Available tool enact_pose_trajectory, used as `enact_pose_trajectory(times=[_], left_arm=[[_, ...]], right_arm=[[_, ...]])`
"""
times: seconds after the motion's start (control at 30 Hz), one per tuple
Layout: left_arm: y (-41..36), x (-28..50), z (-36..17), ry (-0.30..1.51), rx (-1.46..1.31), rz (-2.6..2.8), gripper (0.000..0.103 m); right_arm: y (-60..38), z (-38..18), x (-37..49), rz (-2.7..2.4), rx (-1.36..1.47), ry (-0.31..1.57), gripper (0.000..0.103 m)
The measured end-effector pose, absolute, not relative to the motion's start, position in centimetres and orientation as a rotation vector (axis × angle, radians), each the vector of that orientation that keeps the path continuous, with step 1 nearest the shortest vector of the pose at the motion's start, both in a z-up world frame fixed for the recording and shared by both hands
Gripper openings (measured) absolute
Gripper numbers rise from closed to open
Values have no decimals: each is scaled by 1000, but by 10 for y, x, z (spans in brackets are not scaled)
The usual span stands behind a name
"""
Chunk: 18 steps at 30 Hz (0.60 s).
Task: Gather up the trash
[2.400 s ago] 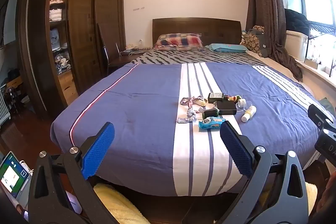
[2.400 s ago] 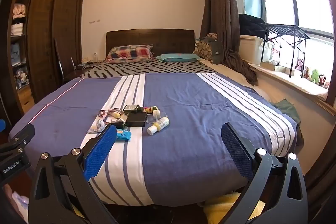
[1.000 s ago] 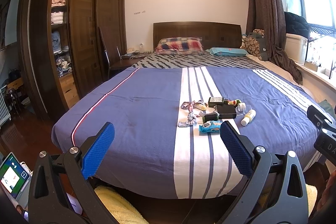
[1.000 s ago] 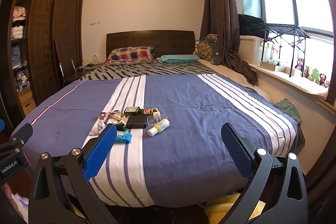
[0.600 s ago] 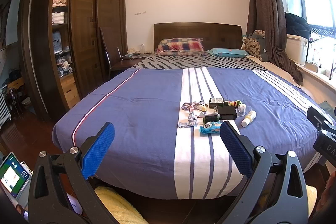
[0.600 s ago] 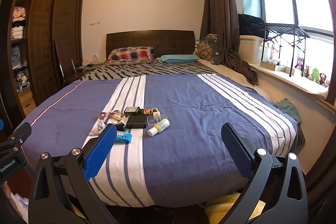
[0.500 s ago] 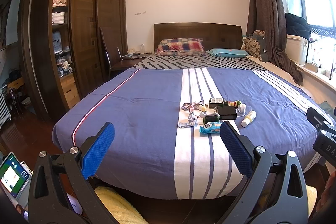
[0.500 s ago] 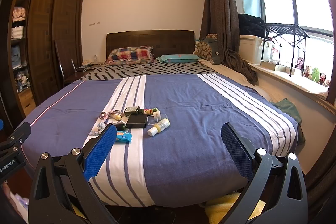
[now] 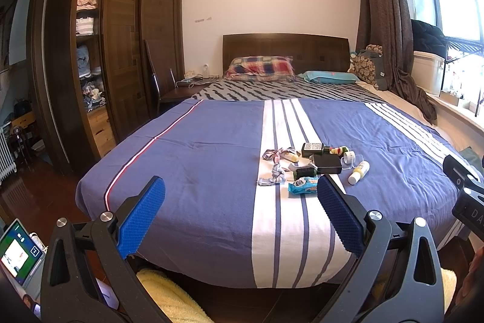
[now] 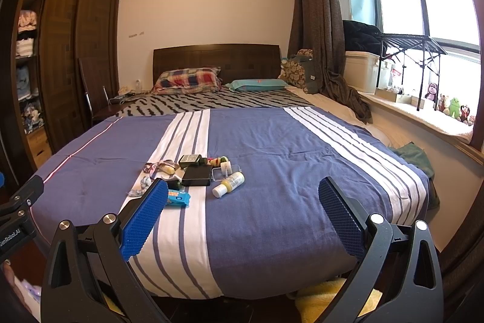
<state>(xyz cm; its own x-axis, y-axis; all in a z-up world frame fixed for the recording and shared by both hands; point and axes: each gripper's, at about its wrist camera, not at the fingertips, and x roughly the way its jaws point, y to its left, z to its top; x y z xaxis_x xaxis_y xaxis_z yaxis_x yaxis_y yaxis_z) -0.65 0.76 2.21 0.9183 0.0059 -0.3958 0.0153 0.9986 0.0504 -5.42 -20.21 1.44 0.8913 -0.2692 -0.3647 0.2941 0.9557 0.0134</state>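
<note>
Both sets of jaws are spread wide with nothing between them. Left gripper (image 9: 240,217) and right gripper (image 10: 242,220) hang at the foot of the bed (image 9: 193,165), blue pads facing inward, not touching anything.

Past the fingertips is the blue bedspread with white stripes, and the trash sits in one little heap on the white stripe band, well apart from both grippers. Closest to the foot is a blue wrapper (image 9: 303,189), lying flat. Just behind it is a small dark spool-looking thing (image 9: 305,172), and to its left some crumpled grey scraps (image 9: 273,176). A flat black box (image 10: 196,175) sits in the middle of the heap, with a smaller dark box with a patterned top (image 9: 312,148) right behind it. On the right side of the pile a small white and yellow bottle (image 10: 229,184) lies on its side, next to a clear plastic packet (image 10: 223,170). There's also a ribbon-ish strip (image 9: 276,153) at the back left, and a few tiny colourful bits I can't make out.

Further out: plaid pillow (image 10: 187,80) and teal pillow (image 10: 257,84) at the headboard, a dark wood wardrobe (image 9: 121,50) on the left, brown curtain (image 10: 320,29) and window sill with stuffed toys (image 10: 450,106) on the right. A yellow towel (image 9: 169,298) lies on the floor below the left gripper.
</note>
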Motion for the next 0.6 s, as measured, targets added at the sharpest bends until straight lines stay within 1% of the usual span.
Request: enact_pose_trajectory(times=[0.37, 0.6], left_arm=[[14, 2, 16, 427, 68, 15, 95], [16, 28, -17, 497, 86, 12, 95]], right_arm=[[-208, 10, -51, -296, 81, 369, 100], [-214, -15, -28, -282, 63, 396, 100]])
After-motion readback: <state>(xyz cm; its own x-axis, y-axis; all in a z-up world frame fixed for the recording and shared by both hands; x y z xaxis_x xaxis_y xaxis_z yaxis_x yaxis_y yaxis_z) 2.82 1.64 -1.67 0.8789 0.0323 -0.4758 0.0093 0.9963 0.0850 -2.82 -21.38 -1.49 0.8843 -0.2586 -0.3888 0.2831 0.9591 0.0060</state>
